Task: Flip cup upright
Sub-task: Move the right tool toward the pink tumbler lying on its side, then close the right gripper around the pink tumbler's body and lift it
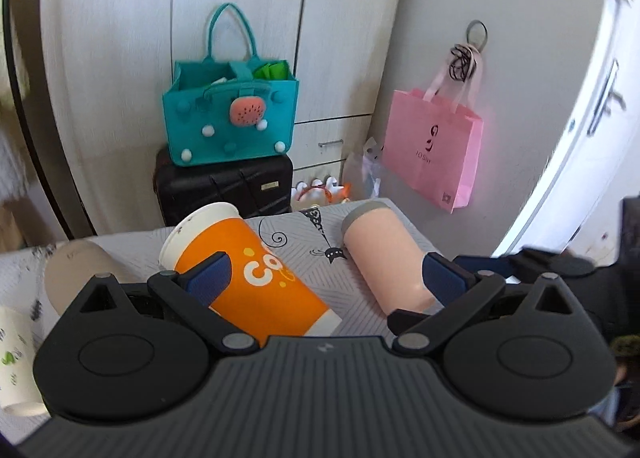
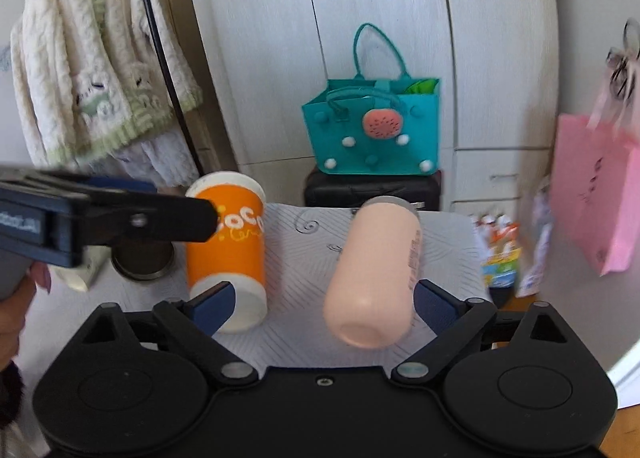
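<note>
Sideways, orange cup lies between wide-spread left tongs.

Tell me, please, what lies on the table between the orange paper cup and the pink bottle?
Only bare patterned tablecloth lies between the orange cup and the pink bottle; the right wrist view shows this gap most plainly.

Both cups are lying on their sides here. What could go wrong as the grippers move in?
1. The orange paper cup is thin-walled; the left gripper, open wide, could crush it on closing.
2. The pink tumbler lies close beside it and looks free to roll; a nudge might send it toward the table edge.
3. Both grippers crowd the same cup, so the right gripper may collide with the left.
</note>
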